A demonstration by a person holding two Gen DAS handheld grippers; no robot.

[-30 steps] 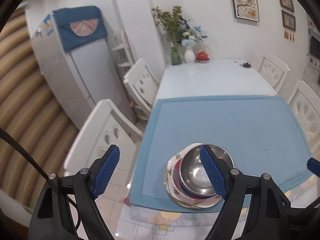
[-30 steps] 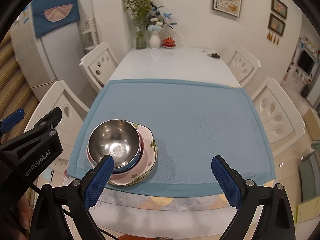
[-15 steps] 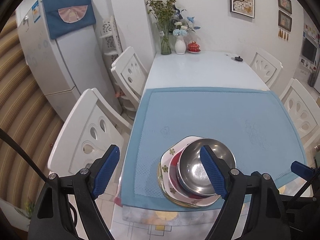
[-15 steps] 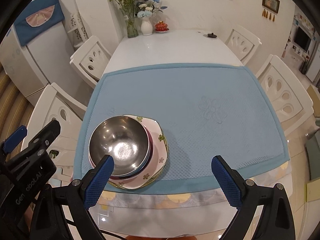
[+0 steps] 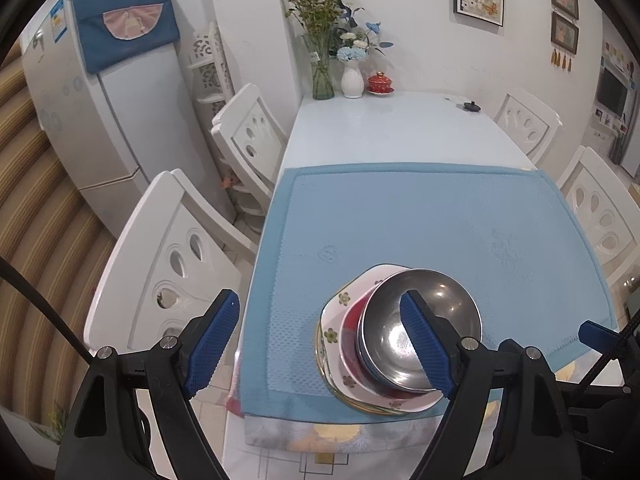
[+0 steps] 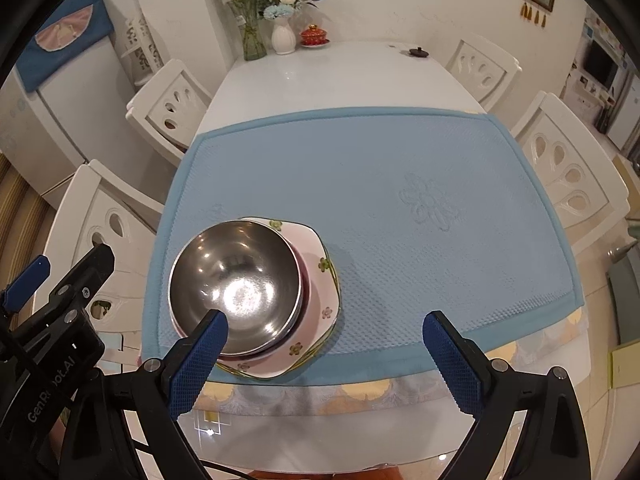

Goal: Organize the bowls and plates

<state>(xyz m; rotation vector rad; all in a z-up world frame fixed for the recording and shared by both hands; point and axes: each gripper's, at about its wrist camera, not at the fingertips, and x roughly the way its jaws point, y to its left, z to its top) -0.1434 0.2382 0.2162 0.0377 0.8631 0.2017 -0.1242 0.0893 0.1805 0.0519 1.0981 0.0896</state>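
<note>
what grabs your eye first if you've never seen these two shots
The shiny steel bowl stands out first, nested on a stack with a red dish and a floral plate at the near left corner of the blue mat. Next come the blue-padded fingers of the left gripper and right gripper, both wide open and empty above the table's near edge. Far back, flower vases sit by the wall.

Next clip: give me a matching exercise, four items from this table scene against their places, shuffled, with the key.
Items:
1. steel bowl
2. flowered plate
3. red lidded cup
4. blue mat

Places:
A. far end of the table, beside the white vase
B. top of the stack
C. directly on the table, under the stack
D. bottom of the stack

Pairs: 1-B, 2-D, 3-A, 4-C
</note>
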